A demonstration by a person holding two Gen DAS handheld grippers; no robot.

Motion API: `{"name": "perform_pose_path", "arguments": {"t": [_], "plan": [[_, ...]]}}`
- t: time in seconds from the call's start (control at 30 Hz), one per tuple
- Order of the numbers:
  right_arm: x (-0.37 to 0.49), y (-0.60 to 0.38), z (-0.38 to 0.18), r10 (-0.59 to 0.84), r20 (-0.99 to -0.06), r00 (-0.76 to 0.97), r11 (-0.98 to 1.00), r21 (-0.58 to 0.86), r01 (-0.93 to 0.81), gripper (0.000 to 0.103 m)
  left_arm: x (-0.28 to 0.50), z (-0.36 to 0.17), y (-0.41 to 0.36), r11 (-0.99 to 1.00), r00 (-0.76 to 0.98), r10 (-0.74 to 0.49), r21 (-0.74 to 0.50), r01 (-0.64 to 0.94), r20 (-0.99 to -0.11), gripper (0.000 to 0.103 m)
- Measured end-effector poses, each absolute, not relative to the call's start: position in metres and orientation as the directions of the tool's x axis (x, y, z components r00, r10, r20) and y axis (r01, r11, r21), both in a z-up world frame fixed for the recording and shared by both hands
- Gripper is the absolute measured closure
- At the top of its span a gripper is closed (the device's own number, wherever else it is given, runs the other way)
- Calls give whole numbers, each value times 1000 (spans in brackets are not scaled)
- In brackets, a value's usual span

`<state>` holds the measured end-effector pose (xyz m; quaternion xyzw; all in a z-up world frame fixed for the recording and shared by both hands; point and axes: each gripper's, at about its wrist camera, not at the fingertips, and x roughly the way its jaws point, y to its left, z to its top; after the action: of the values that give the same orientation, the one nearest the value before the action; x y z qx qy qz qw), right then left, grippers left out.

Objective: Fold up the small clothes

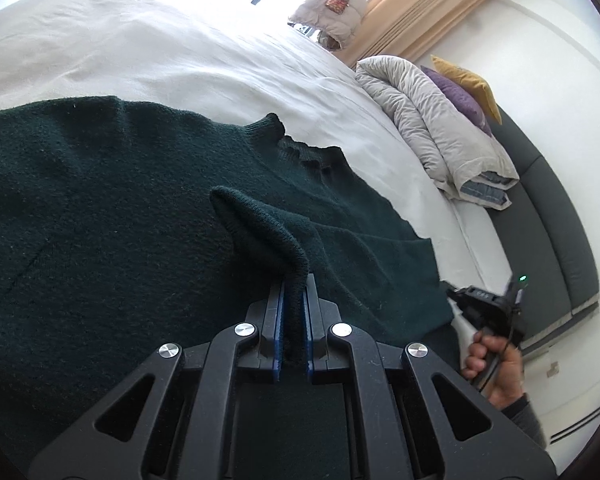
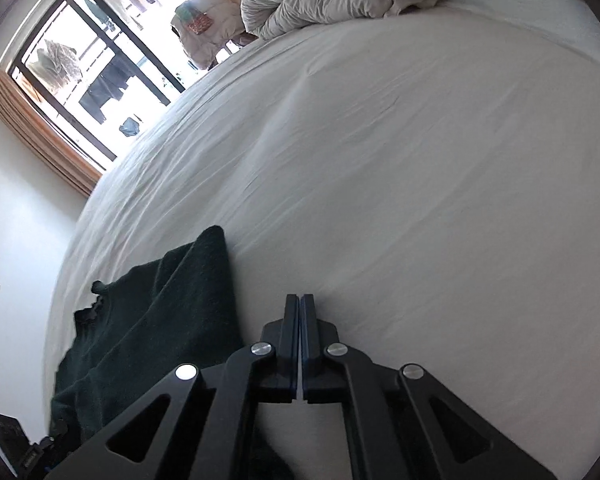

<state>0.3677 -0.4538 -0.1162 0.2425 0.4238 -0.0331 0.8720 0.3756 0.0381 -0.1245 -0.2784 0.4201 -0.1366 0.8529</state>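
The dark green sweater [image 1: 112, 208] lies spread out on the white bed [image 1: 172, 52]. It is knitted and looks soft and thick. I think it is floppy and a bit heavy for cloth, so it will sag and bend wherever it is lifted. It is fuzzy, not slippery, so it should not slide out of a grip. It will not break, but a hard pull could stretch the knit.

The neck hole [image 1: 300, 148] with its ribbed rim points toward the far end of the bed. One sleeve end, the cuff [image 1: 260, 220], is lifted up off the body of the sweater. The left gripper [image 1: 294, 300] has its jaws pinching that cuff, with the thick ribbed edge squeezed between the blue pads [image 1: 279, 320]. The ribbed edges look like the best places to hold, since they are firmer than the rest.

The right gripper [image 2: 300, 312] is over bare sheet just beside the sweater's edge [image 2: 216, 264]. Its jaws are pressed together with nothing between them. The person's right hand [image 1: 496, 364] shows in the left view, wrapped round that gripper's handle.

Past the sweater, a rolled grey quilt [image 1: 432, 128] sits at the head of the bed, with a purple pillow [image 1: 460, 96] and a yellow pillow [image 1: 472, 80] behind it. A window [image 2: 96, 52] with tan curtains [image 2: 40, 132] is beyond the bed.

I cannot read any brand, label or writing on the sweater or the grippers.
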Motion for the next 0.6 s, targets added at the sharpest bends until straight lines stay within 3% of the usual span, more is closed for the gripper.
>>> {"name": "perform_pose_path", "arguments": {"t": [0.07,0.1,0.13,0.2,0.27,0.57,0.6], "plan": [[355,-445,-105,149,-738,658,881,402,252,87,375,-127,43,800,607,-472,-600,-10,-640,96],[350,-443,-101,203,-714,670,865,452,220,80,374,-128,47,799,605,-471,-601,-15,-642,95],[342,-434,-97,261,-688,677,848,498,180,73,374,-129,50,801,606,-466,-598,-20,-644,95],[320,-405,-93,383,-654,652,813,574,98,42,372,-132,55,801,607,-456,-597,-39,-651,95],[309,-380,-99,456,-640,618,784,618,61,35,372,-134,56,795,607,-457,-604,-49,-651,95],[310,-406,-123,456,-597,660,618,746,247,40,372,-145,56,820,596,-430,-569,-55,-678,95],[311,-413,-126,453,-587,671,606,755,251,48,373,-145,57,819,598,-428,-570,-60,-678,95]]}}
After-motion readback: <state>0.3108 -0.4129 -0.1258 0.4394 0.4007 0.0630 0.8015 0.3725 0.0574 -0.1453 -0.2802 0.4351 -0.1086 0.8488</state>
